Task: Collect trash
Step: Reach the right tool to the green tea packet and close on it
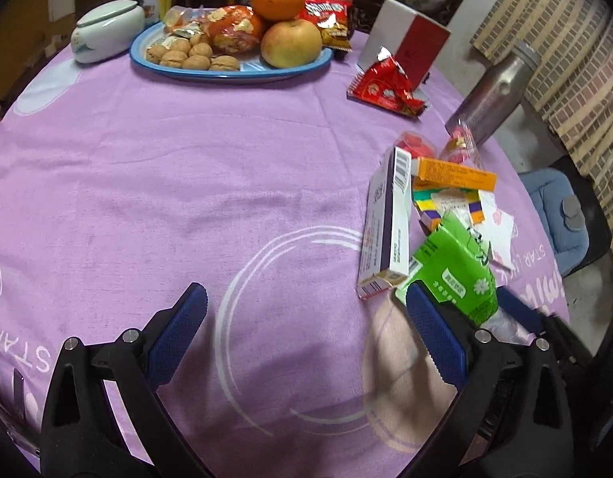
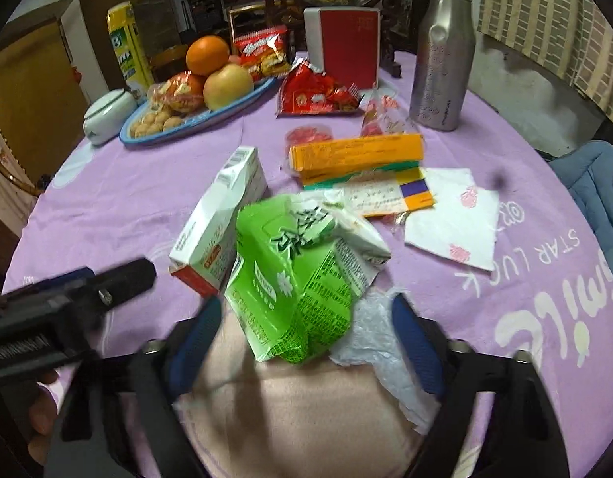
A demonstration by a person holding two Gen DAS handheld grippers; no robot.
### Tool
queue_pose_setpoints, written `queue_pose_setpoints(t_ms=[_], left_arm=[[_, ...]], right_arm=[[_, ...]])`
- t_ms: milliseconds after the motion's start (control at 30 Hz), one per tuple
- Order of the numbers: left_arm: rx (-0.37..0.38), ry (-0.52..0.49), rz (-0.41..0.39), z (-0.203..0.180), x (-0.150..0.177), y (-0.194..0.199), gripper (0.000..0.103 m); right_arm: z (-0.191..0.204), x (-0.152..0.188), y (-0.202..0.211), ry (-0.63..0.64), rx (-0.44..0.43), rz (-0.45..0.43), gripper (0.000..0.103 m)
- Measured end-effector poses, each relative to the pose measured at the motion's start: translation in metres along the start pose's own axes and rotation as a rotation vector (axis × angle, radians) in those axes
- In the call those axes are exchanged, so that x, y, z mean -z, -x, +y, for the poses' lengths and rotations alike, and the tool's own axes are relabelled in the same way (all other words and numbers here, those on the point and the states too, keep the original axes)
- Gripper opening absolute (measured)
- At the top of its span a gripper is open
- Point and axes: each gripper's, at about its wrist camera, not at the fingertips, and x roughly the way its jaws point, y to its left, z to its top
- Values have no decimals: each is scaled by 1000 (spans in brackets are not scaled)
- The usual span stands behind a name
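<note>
Our right gripper, jaws wide, flanks a crumpled green wrapper on the purple tabletop, while our left gripper hovers open and empty nearby.

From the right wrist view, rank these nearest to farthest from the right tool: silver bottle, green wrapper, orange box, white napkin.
1. green wrapper, right between the right tool's fingers.
2. white napkin, ahead and to the right.
3. orange box, farther ahead, near centre.
4. silver bottle, at the back right, upright.
</note>
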Motion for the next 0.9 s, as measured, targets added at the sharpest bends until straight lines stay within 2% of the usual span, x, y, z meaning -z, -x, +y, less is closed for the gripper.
queue_pose_setpoints(t_ms=[67,100,200,433,533,600,633,700,767,900], left_arm=[[0,10,-14,2,0,2,96],[0,18,-16,3,-1,2,96],[4,46,-30,8,-2,2,96],[59,150,-58,18,1,2,96],[71,138,-33,13,2,-1,96],[54,103,-30,7,3,-3,96],[40,80,-31,3,4,-3,96],[16,33,-29,-5,6,-5,96],[6,-5,-19,-14,9,-7,96],[-21,-60,-11,-24,15,-11,96]], right_arm=[[-2,2,-3,1,-5,19,40],[-4,2,-1,-10,-23,20,34],[-15,6,14,-39,-44,-7,24],[-48,23,55,-84,-39,-78,15],[-64,35,69,-110,-85,-78,15],[-70,42,72,-119,-138,-57,16],[-73,45,73,-133,-151,-49,21],[-83,49,78,-189,-134,-67,64],[-90,50,80,-226,-136,-87,66],[-86,46,67,-215,-105,-45,65]])
